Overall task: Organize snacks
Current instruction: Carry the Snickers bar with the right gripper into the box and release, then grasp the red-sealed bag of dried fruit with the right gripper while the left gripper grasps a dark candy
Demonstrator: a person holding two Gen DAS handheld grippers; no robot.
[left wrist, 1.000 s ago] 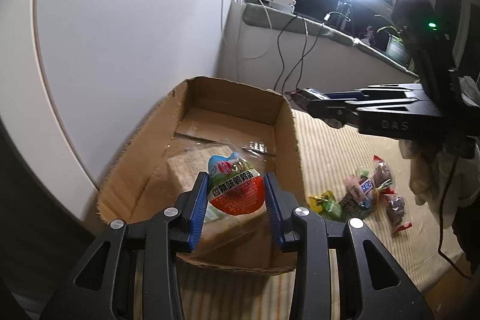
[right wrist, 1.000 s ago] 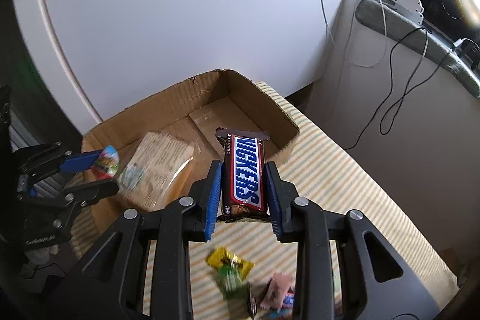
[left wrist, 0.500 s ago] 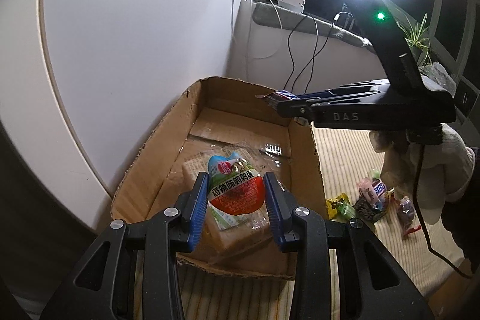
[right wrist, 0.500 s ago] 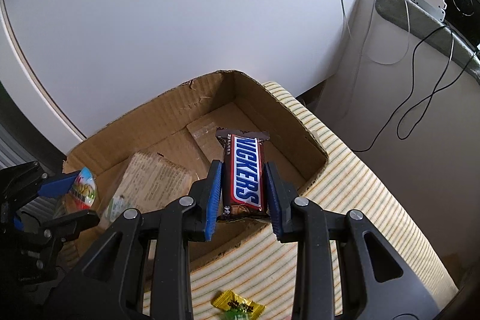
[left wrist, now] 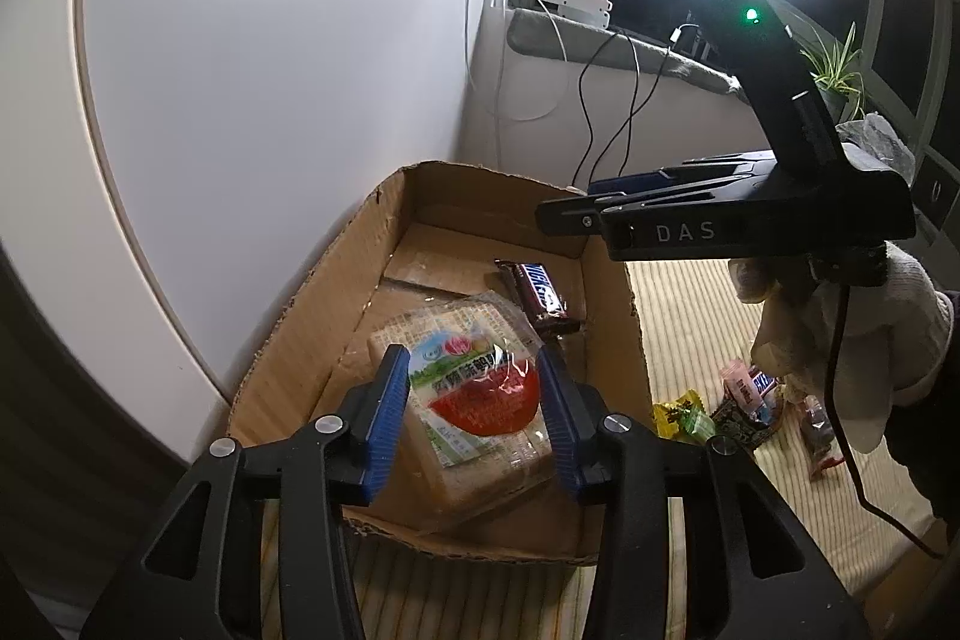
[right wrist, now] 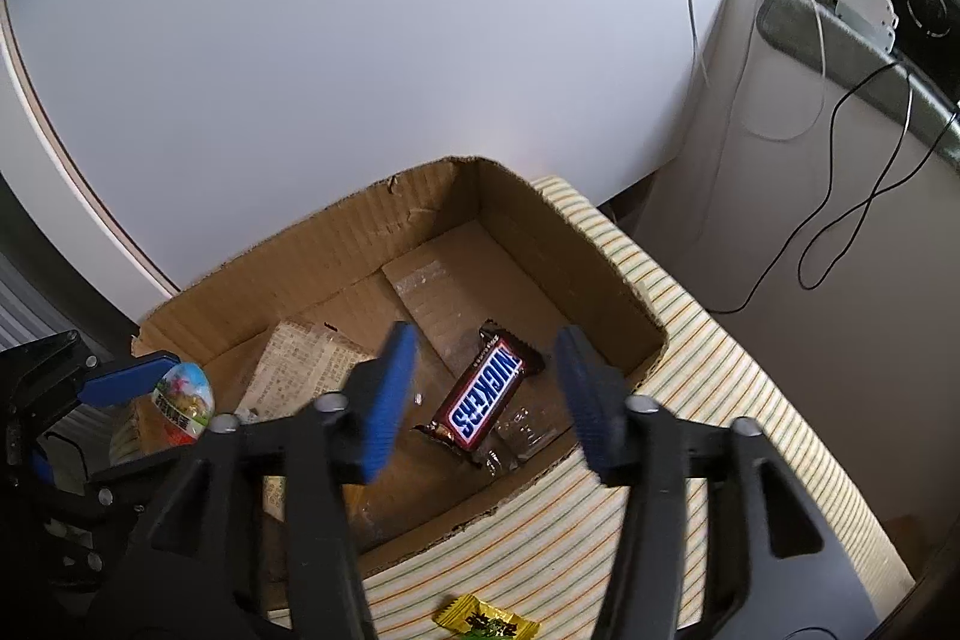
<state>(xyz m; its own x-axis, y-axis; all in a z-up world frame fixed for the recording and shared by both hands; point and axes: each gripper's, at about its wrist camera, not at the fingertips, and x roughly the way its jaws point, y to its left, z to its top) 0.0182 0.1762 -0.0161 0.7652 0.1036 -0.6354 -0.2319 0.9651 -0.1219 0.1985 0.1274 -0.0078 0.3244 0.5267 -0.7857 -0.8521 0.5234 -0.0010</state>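
Left wrist view: the left tongs [left wrist: 471,415] are opening, the egg-shaped snack [left wrist: 474,385] still between the blue pads, above the wrapped cracker pack [left wrist: 480,454] in the cardboard box [left wrist: 312,340].

Right wrist view: the right tongs [right wrist: 486,394] are opening, nothing gripped; the Snickers bar [right wrist: 483,391] lies on the box floor below them (label up), apart from both pads.
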